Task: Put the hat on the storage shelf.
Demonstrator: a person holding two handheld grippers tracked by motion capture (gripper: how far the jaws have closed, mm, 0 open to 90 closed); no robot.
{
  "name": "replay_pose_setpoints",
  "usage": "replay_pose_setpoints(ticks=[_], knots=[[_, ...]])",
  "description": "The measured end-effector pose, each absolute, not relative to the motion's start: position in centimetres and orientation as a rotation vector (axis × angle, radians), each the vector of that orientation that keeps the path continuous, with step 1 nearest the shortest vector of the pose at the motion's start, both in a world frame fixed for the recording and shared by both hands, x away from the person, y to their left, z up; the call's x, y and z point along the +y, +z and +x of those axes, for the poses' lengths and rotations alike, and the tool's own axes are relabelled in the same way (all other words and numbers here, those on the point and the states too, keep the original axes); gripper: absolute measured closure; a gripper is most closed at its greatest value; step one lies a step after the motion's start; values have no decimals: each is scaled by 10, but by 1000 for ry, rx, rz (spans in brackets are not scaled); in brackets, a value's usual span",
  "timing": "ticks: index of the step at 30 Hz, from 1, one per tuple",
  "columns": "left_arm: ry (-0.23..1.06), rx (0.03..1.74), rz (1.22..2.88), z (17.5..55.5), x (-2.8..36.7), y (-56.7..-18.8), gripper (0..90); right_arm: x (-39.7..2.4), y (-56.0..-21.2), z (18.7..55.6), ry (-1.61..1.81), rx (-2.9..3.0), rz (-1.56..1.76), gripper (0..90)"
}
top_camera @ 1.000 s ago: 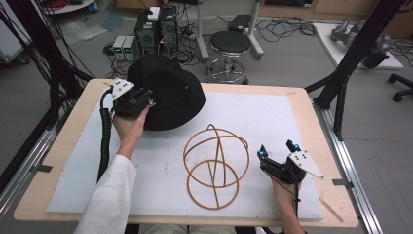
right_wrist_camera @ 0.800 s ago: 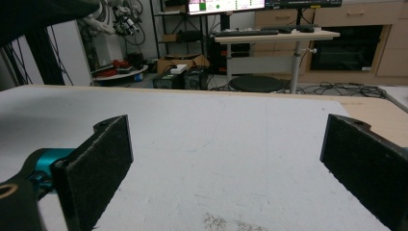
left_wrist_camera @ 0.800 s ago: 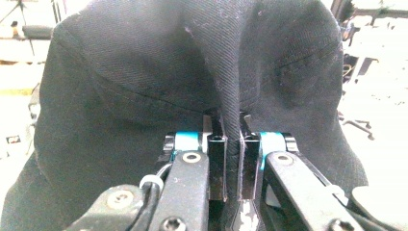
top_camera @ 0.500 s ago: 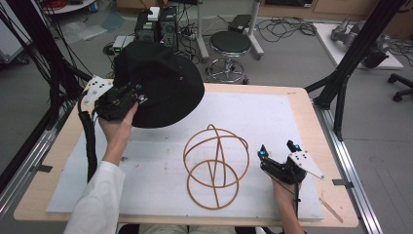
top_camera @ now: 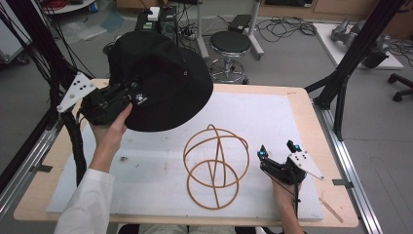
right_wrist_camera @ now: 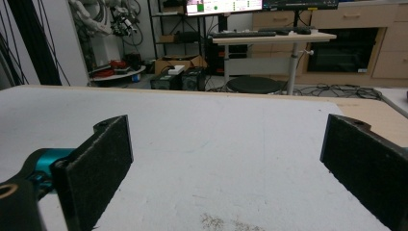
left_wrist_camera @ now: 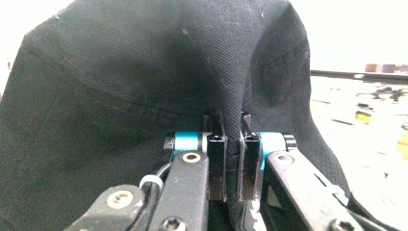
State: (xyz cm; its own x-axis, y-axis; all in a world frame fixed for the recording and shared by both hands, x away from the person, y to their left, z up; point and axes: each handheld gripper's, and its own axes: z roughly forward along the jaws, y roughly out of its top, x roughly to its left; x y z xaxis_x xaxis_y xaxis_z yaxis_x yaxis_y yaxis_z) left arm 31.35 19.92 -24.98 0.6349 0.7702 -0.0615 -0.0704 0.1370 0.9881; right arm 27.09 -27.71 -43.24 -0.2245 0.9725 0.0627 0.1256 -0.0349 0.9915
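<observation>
Black hat (top_camera: 160,78) hangs above the bench (top_camera: 302,105), its brim pinched by the left tongs (left_wrist_camera: 232,144). Right tongs (top_camera: 276,157) rest agape beside the wire frame (top_camera: 216,165).

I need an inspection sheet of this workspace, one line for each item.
Surface: wooden table under a white mat, small stains.
Job's things: black bucket hat lifted off the mat; wire stand of brown hoops upright mid-mat.
Clutter: nothing seen.
Grippers: left gripper shut on the hat's fabric; right gripper open, low near the stand.
Cables: black cable trails from the left gripper; floor cables behind.
Surroundings: stool, black frame posts.
</observation>
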Motion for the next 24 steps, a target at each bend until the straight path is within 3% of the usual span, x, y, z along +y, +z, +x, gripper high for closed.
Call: replay_pose_setpoints(ticks=[12,24], knots=[[611,542,1266,293,193,-238,861,-277,-432,271,1358,1452,1213,33],[451,443,1226,283,190,-234,861,-277,-432,271,1362,1452,1218,33]])
